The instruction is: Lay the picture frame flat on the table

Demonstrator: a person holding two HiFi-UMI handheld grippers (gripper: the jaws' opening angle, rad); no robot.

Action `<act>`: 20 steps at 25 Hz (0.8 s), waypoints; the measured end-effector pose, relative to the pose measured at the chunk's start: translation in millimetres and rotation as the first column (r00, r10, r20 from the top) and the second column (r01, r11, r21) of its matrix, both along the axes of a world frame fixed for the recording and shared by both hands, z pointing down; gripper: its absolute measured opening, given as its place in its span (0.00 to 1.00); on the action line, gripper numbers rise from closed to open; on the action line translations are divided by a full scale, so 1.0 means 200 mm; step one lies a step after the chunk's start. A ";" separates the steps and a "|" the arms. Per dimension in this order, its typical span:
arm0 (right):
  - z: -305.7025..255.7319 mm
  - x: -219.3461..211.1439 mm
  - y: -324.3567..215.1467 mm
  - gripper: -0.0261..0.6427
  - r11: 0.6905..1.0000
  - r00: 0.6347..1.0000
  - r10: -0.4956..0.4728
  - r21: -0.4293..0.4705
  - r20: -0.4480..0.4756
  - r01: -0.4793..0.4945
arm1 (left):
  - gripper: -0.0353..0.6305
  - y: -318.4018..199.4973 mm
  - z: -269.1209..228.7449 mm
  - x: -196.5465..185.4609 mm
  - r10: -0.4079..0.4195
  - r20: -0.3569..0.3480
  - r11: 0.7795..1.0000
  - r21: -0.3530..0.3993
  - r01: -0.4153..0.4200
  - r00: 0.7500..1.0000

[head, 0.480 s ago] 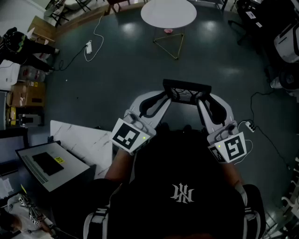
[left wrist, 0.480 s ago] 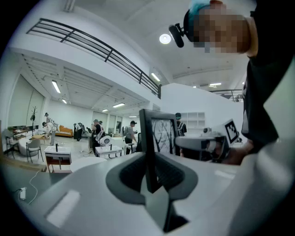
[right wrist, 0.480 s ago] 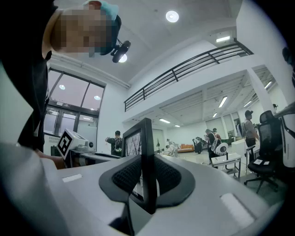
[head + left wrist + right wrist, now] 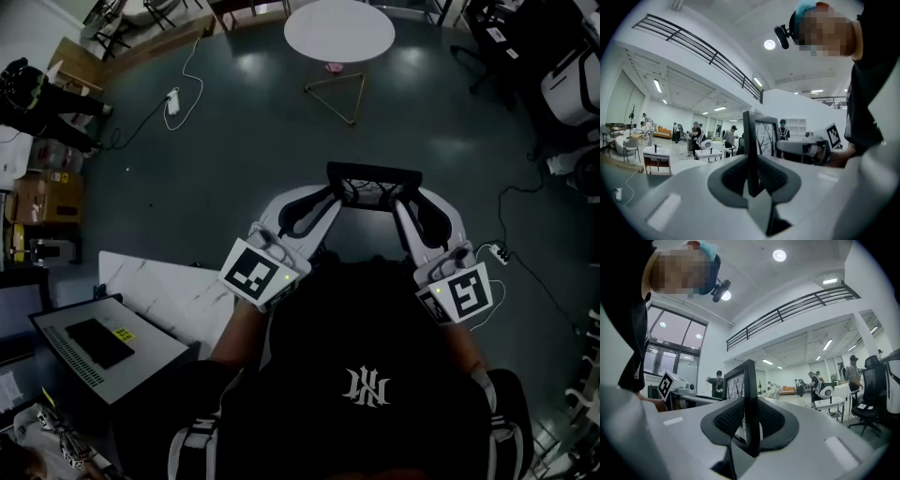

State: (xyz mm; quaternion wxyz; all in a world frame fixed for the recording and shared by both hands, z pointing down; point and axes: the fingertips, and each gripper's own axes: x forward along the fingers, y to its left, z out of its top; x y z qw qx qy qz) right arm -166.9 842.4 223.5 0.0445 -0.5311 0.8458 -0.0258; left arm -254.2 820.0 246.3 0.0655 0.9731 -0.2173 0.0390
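Head view showed the picture frame (image 4: 373, 178) held in the air at the centre of the frame, over bare floor (image 4: 234, 122) and in front of the person's body. The left claw (image 4: 330, 197) was clamped on its left edge and the right claw (image 4: 405, 201) on its right edge. A white slab at lower left, probably the counter (image 4: 155, 277), lay well apart from the frame, and a round table (image 4: 339, 28) stood at the top; which one was meant could not be settled from this angle.

Left gripper view showed the claw closed on the frame's thin dark edge (image 4: 751, 150), with both pads pressed against it. The frame stood upright and nearly edge-on at mid-frame, and the other claw (image 4: 806, 147) was visible beyond it at the right.

Right gripper view gave the mirror case. The jaws were drawn in on the opposite edge (image 4: 750, 394), and the frame was upright with its printed face turned toward the left of the picture.

The step appeared to be the carry, with laying down not yet begun. To do it well, both claws should travel together so the frame did not twist between them. Both wrists should then roll at the same rate until the face lay level. The frame should be lowered until its back rested on the counter, and only then should either grip be released.
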 end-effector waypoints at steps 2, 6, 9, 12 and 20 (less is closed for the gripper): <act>0.01 -0.03 -0.01 0.15 1.000 1.000 0.004 -0.005 -0.011 -0.004 | 0.12 -0.01 0.00 -0.04 0.005 -0.010 1.000 -0.001 -0.005 1.000; 0.03 -0.06 -0.01 0.15 0.999 0.999 0.029 -0.032 -0.021 -0.029 | 0.12 -0.03 0.00 -0.06 0.029 -0.022 1.000 0.008 -0.029 0.999; 0.04 -0.06 -0.03 0.15 0.998 0.998 0.052 -0.040 -0.023 -0.053 | 0.12 -0.05 0.01 -0.06 0.048 -0.030 0.999 0.006 -0.048 0.998; 0.06 -0.05 -0.04 0.15 0.996 0.996 0.071 -0.049 -0.045 -0.073 | 0.12 -0.06 0.01 -0.06 0.069 -0.036 0.998 0.001 -0.069 0.997; 0.09 -0.07 -0.07 0.15 0.991 0.992 0.113 -0.065 -0.062 -0.117 | 0.12 -0.11 0.06 -0.06 0.111 -0.061 0.993 -0.028 -0.113 0.992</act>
